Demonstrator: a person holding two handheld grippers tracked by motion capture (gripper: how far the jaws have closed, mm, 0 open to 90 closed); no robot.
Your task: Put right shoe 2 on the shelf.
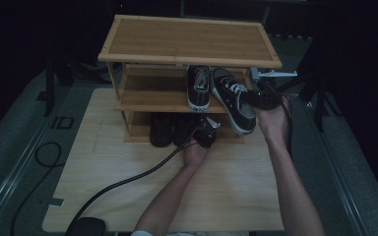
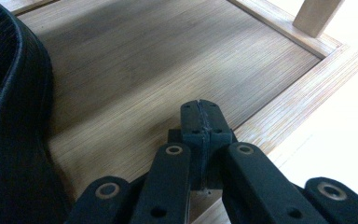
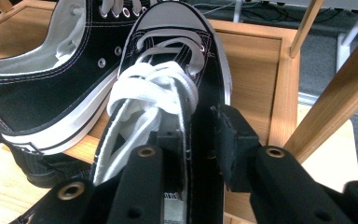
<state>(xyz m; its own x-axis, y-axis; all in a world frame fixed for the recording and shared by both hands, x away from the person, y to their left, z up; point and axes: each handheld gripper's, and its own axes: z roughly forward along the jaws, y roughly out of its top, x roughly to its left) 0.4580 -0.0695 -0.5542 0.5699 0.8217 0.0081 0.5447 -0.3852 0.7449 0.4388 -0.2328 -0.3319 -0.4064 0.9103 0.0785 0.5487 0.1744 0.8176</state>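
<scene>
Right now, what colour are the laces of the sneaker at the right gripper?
White laces, clearest in the right gripper view.

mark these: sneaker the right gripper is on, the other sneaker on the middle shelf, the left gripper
tilted sneaker (image 1: 234, 101), high view, on its laced upper.
second sneaker (image 1: 198, 88), high view, on its tongue and laces.
left gripper (image 2: 200, 122), left gripper view, on the seam of its shut jaw tips.

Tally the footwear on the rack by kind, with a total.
Black-and-white lace-up sneakers, middle shelf: 2, the left sneaker and the right sneaker
Dark shoes, bottom shelf: 2
Total: 4
</scene>
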